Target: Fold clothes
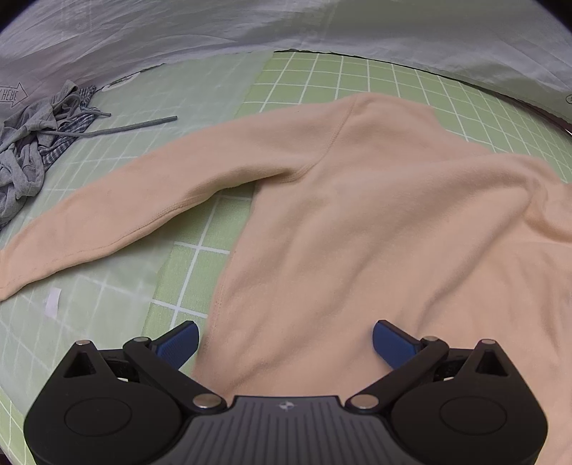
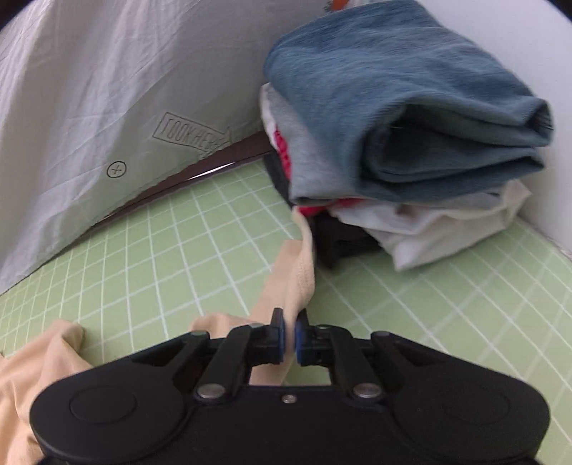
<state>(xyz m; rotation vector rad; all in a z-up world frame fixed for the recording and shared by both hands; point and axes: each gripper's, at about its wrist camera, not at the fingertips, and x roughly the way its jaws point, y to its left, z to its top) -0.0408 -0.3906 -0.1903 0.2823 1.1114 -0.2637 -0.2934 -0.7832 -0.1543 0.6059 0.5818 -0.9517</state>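
A peach long-sleeved top (image 1: 357,221) lies spread on the green grid mat (image 1: 375,82), one sleeve (image 1: 107,214) stretched to the left. My left gripper (image 1: 284,339) is open over the top's lower edge, its blue pads wide apart and empty. In the right wrist view my right gripper (image 2: 290,334) is shut on a strip of the same peach top (image 2: 296,282), which runs forward between the pads toward a stack of folded clothes (image 2: 400,125).
A crumpled grey garment with a drawstring (image 1: 32,143) lies at the left of the mat. A white sheet (image 1: 250,25) covers the back. The folded stack, blue on top, stands at the mat's far right by a white wall (image 2: 557,143).
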